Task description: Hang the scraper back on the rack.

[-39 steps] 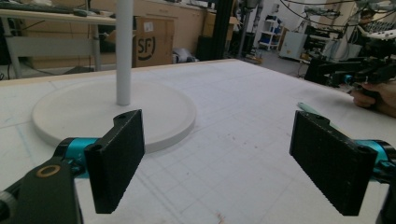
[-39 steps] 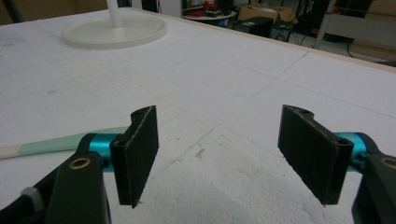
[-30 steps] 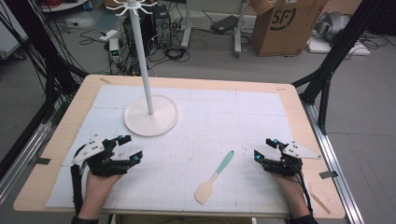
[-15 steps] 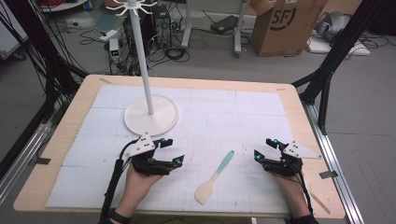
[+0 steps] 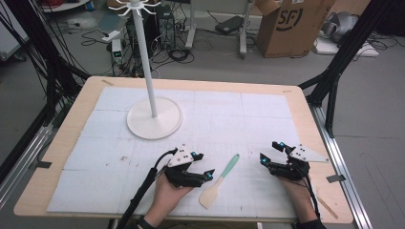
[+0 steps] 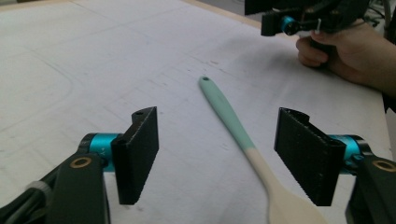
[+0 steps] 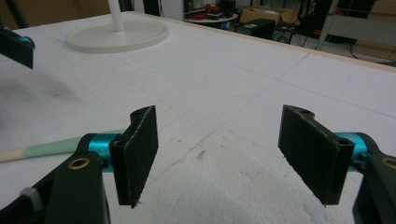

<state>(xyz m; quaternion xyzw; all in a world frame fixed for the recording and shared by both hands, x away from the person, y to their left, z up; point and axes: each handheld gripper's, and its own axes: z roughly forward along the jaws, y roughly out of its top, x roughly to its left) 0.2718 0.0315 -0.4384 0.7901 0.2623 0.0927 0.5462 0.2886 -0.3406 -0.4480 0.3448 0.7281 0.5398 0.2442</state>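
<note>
Two grippers are on my screens, one in each of the person's hands, both low over the white mat (image 5: 239, 114) that covers the wooden table (image 5: 76, 109).

The left gripper (image 5: 206, 168) sits near the front edge, just left of the spatula (image 5: 220, 179). Its jaws stand apart, though they have just been closing a little. In the left gripper view (image 6: 217, 156) I see the spatula (image 6: 233, 123) lying on the mat between the two black pads and nearer the right-hand one, which overlaps it where the handle widens into the blade. Neither pad presses on it.

The spatula lies flat on the mat, slanted, between the two hands. Its pale cream blade points toward the person's edge of the table and its mint-green handle points away, up and to the right in the high view. It touches nothing but the mat.

The right gripper (image 5: 268, 153) rests at the front right, well clear of the spatula's handle end. Its jaws are wide apart with nothing between them, as the right gripper view (image 7: 218, 156) shows plainly; there the spatula handle (image 7: 51, 148) runs in from the left behind the left pad.

Farther back on the left half of the mat stands a white coat stand (image 5: 154, 117) on a round base, apart from both hands.
</note>
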